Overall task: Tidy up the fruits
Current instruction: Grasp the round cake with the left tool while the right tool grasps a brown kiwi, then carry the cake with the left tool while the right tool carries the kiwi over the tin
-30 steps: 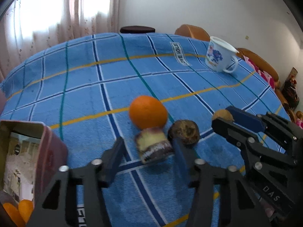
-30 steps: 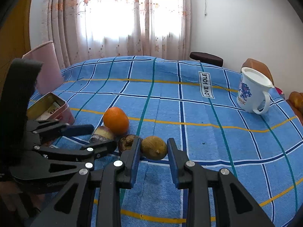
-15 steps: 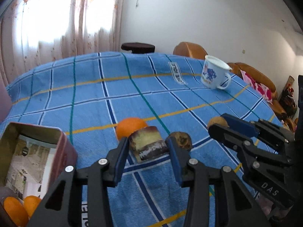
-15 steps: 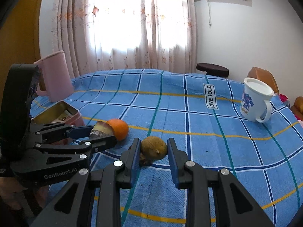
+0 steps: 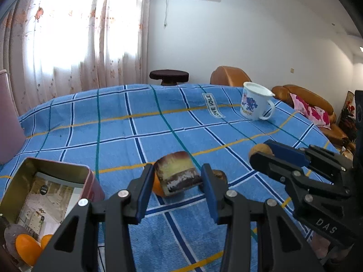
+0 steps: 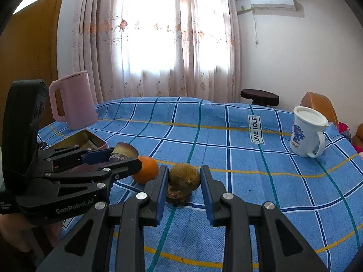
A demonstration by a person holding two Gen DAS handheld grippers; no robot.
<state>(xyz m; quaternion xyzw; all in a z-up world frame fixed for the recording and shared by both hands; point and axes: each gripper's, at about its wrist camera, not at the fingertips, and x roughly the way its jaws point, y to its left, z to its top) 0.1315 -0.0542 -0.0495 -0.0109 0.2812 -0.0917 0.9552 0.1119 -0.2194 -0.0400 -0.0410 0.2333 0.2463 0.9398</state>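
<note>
A brown-and-yellow cut chunk (image 5: 178,173) sits squarely between the blue pads of the left claw (image 5: 175,181), pinched at both sides and lifted clear of the blue checked cloth (image 5: 113,136). Behind it on the cloth lie an orange (image 5: 156,187) and a dark round fruit (image 5: 219,175), both partly hidden by the claw's fingers.

The right claw (image 6: 182,182) is closed on a brown kiwi (image 6: 185,176), its pads pressing each side, with the kiwi raised above the dark fruit (image 6: 178,197) that rests on the cloth just below it. The orange (image 6: 146,170) lies just left of the kiwi, between the two claws.

An open tin (image 5: 45,188) stands on the cloth left of the left claw. Two more oranges (image 5: 28,249) show at the lower left corner of the left view. A white mug (image 6: 307,133) stands well apart on the right, and a pink jug (image 6: 72,99) at the far left.
</note>
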